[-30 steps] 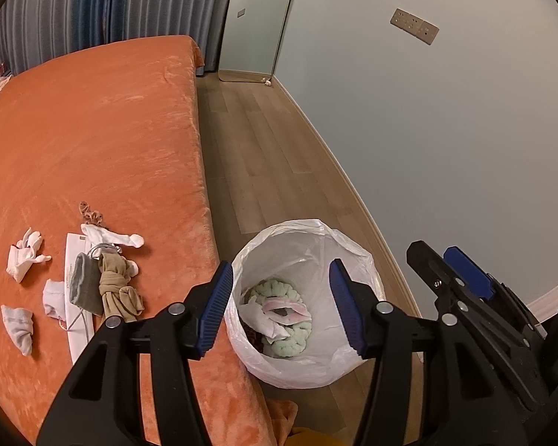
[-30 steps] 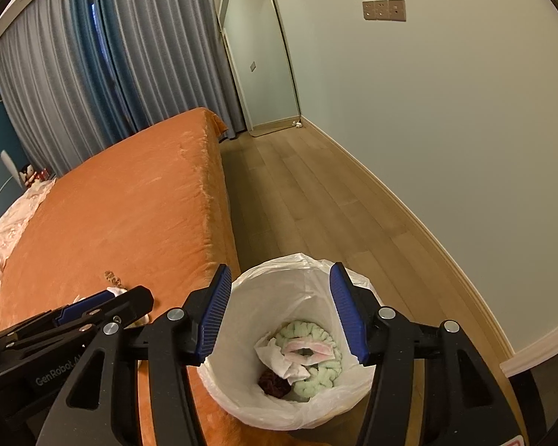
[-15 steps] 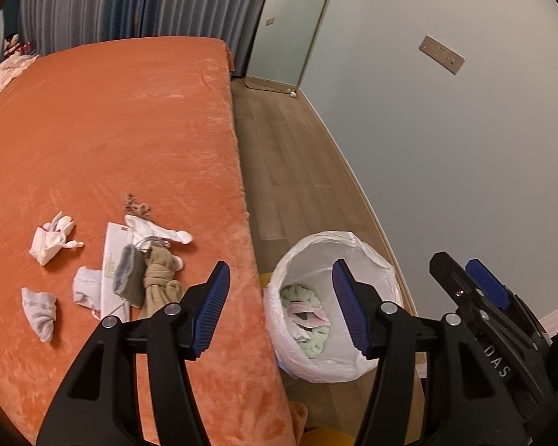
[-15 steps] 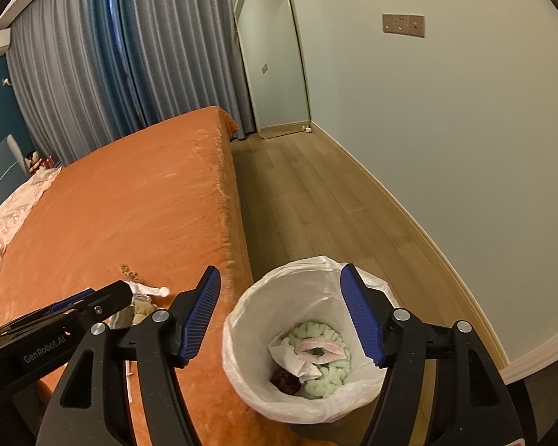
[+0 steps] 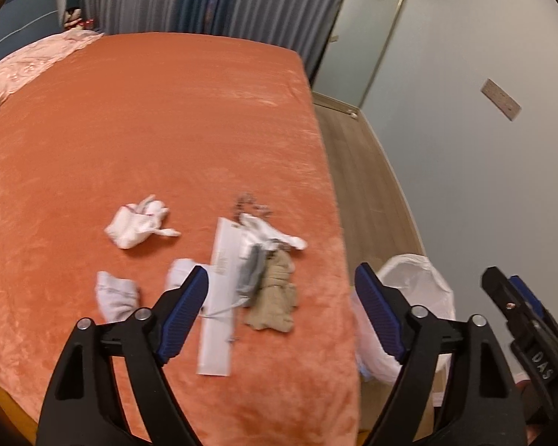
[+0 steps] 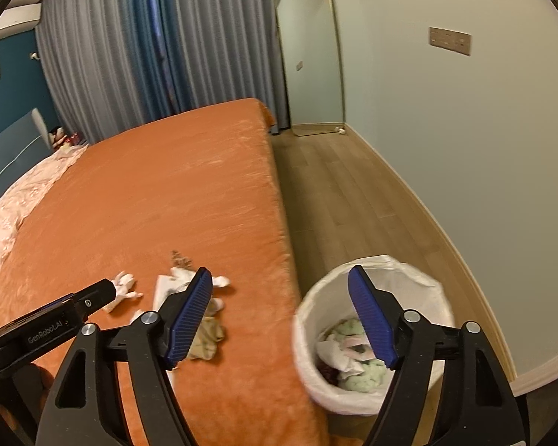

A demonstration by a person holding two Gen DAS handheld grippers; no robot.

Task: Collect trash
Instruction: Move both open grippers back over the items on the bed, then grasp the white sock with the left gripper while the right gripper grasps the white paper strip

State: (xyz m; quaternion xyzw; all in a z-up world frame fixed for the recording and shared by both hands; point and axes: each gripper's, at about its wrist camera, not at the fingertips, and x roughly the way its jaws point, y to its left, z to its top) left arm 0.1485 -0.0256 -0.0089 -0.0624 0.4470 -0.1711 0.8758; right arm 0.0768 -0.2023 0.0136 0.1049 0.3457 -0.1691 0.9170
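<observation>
Scattered trash lies on the orange bed: a crumpled white tissue, two small white wads, a long white paper strip, a grey piece and a beige cloth bundle. My left gripper hovers above this pile, its jaws opening with nothing between them. The white-lined trash bin stands on the floor beside the bed and holds a green braided thing and tissues. My right gripper hangs over the bed edge beside the bin, jaws opening and empty.
A wooden floor strip runs between the bed and the pale wall. A tall mirror leans at the far end, with grey and blue curtains behind the bed. Pink bedding lies at the far left.
Both views have swung left from the bin toward the bed. The bin has slid from between the jaws to the right. Both pairs of jaws stand wider apart.
</observation>
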